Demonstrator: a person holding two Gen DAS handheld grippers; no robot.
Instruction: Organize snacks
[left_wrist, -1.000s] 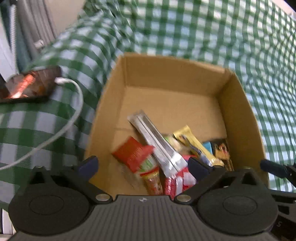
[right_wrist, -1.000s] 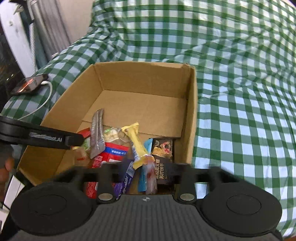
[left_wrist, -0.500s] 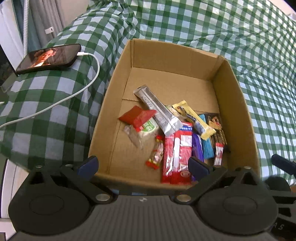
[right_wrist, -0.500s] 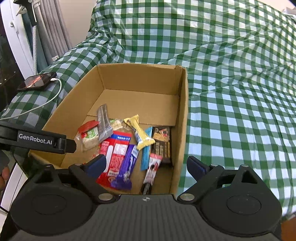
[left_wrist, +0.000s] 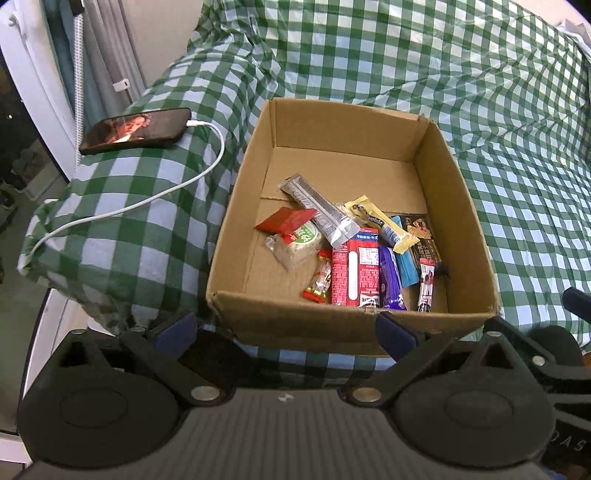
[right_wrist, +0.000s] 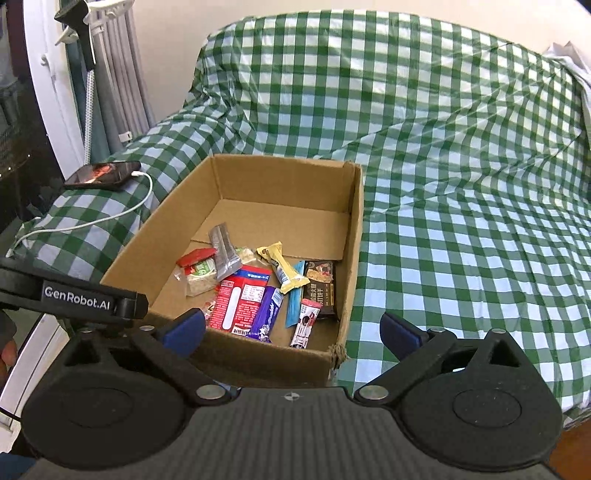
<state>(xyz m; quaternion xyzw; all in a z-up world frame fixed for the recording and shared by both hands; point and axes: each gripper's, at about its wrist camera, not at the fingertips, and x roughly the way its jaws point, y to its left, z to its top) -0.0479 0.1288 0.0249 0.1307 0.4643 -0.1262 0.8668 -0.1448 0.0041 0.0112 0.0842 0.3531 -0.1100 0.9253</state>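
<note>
An open cardboard box (left_wrist: 347, 107) (right_wrist: 280, 177) sits on a green checked cloth. Several snacks lie at its near end: a red packet (left_wrist: 356, 273) (right_wrist: 242, 299), a silver bar (left_wrist: 317, 210), a yellow bar (left_wrist: 380, 221), a purple bar (right_wrist: 267, 314), a dark biscuit packet (right_wrist: 319, 288) and a small sachet (left_wrist: 426, 286). My left gripper (left_wrist: 284, 330) hangs open just short of the box's near wall, holding nothing. My right gripper (right_wrist: 291, 330) is at the near right corner; its jaws are opening, with nothing between them. The left gripper's arm (right_wrist: 85, 299) shows at the left.
A lit phone (left_wrist: 136, 129) lies on the cloth left of the box, with a white cable (left_wrist: 177, 184) running toward the cloth's edge. Curtains and a white frame (right_wrist: 48, 92) stand at far left. The checked cloth (right_wrist: 461, 221) spreads wide to the right.
Both grippers drew back and up from inside the box to its near wall. The right jaws spread wide, and the small sachet that was between them now lies in the box.
</note>
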